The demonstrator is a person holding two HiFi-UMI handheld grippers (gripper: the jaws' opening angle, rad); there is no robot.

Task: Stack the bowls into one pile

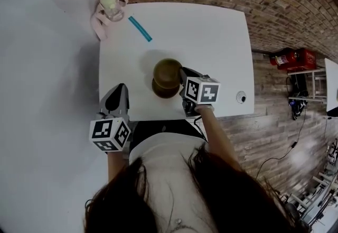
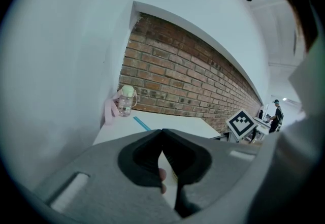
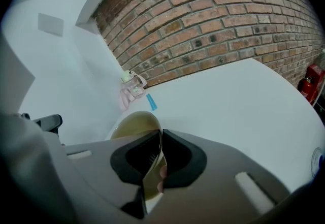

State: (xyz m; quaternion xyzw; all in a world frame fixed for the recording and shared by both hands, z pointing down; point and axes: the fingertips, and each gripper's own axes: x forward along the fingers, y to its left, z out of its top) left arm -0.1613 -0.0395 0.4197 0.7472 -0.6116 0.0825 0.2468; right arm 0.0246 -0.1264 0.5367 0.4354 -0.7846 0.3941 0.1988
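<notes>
Two olive bowls [image 1: 167, 88] sit mid tabletop [image 1: 216, 42], nested as far as I can tell. The right hand-held gripper [image 1: 182, 80] is pinched on the upper bowl [image 3: 133, 125] at its thin rim. It looks hard, light and slick, so a square rim hold suits. The left hand-held gripper [image 1: 120, 92] hangs closed on nothing

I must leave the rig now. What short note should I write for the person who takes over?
Left tongs: shut, empty, at the near left edge of the table.
Right tongs: shut on the rim of the upper bowl.
Bowls: the upper bowl is over the lower bowl, mid table, a little off centre. Whether it is fully seated, I cannot tell.
Done: the two bowls are one above the other.
Left: probably settle the upper bowl straight, then open the right tongs.
</notes>
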